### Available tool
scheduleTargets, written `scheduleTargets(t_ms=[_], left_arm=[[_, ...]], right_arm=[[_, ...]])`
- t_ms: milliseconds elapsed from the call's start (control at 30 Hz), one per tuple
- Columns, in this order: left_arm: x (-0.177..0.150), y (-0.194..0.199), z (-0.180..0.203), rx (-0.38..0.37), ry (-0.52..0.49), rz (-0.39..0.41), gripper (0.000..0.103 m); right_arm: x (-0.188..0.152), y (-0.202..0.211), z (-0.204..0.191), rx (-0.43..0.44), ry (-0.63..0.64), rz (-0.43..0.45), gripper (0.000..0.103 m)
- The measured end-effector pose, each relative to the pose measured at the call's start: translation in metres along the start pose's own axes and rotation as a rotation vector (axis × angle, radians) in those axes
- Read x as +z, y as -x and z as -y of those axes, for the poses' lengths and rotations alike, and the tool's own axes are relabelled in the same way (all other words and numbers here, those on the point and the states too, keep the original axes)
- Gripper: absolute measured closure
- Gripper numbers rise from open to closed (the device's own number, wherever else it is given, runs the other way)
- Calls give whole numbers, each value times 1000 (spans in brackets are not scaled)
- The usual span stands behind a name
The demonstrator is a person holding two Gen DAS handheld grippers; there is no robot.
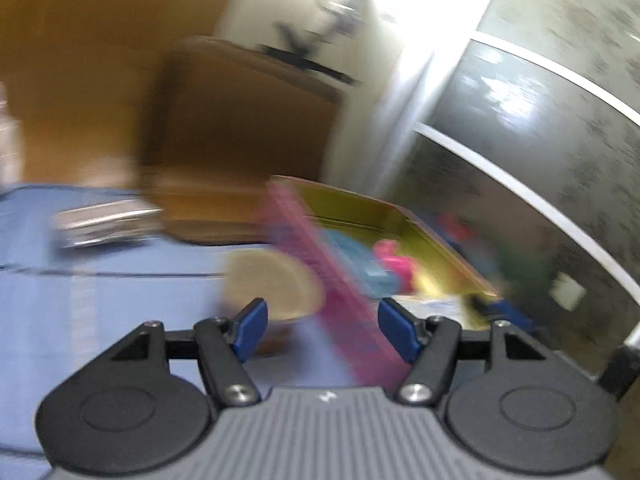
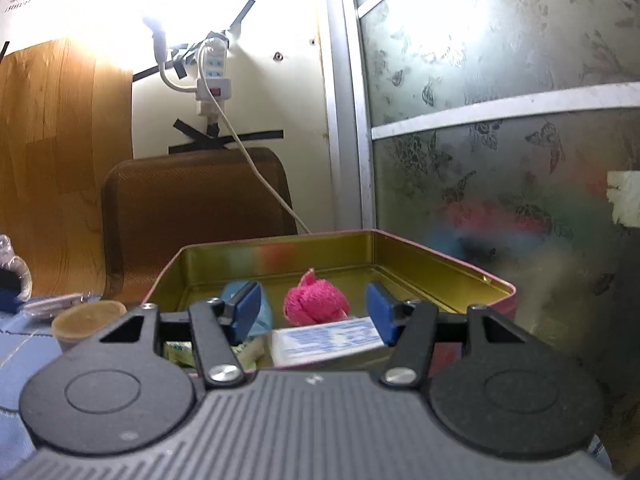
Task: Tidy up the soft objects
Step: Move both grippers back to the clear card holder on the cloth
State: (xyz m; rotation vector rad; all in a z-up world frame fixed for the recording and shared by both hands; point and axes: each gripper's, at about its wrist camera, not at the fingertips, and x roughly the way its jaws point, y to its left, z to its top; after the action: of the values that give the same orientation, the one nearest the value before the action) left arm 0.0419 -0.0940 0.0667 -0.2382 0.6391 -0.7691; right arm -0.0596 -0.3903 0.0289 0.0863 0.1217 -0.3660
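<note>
A pink tin box [image 2: 460, 276] with a gold inside stands on the blue cloth. In it lie a pink knitted ball [image 2: 316, 300], a blue soft thing [image 2: 264, 312], a white and blue packet [image 2: 328, 338] and a pale yellow-green piece [image 2: 176, 350]. My right gripper [image 2: 314, 312] hangs open over the tin's near rim, nothing between its pads. The left wrist view is blurred: the tin [image 1: 340, 280] shows from its left side, with the pink ball [image 1: 394, 260] and the blue thing [image 1: 360, 256] inside. My left gripper [image 1: 322, 330] is open, with the tin's wall running between its fingers untouched.
A tan round lid [image 2: 86, 316] [image 1: 272, 284] lies left of the tin on the blue cloth [image 1: 100, 300]. A silvery wrapper [image 1: 104, 224] sits further left. A brown cushion [image 2: 196, 208] leans on the back wall under a power strip [image 2: 212, 76]. Frosted glass panels [image 2: 500, 140] close the right side.
</note>
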Motion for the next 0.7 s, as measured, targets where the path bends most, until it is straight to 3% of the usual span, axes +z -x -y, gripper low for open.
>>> scheduleTargets(t_ms=[100,167,233,400,433,500,567,700], left_arm=[[-11,27,-43,136,29,27,40],[-22,44,-70,263,29,36,40],[-32,56,-92,336,51,39,40],[-54,72,-121,427,58,71,37],[-56,75,-125,430,71,86,37],[-56,83,-127,386,97,139,31],[-56,85,-128,381,117,171,30],[-55,92,-136,357,151,203,28]], right_arm=[[7,4,-12,69,-12,5,42],[16,2,-28,163,-20,-16,42],[21,2,-51,291,-24,-60,42],[27,-17,-130,584,13,-209,41],[28,-26,-147,623,19,-236,37],[29,-53,-181,652,0,-287,28],[32,-88,-208,634,-48,-346,27],[27,-170,-251,477,-87,-452,28]])
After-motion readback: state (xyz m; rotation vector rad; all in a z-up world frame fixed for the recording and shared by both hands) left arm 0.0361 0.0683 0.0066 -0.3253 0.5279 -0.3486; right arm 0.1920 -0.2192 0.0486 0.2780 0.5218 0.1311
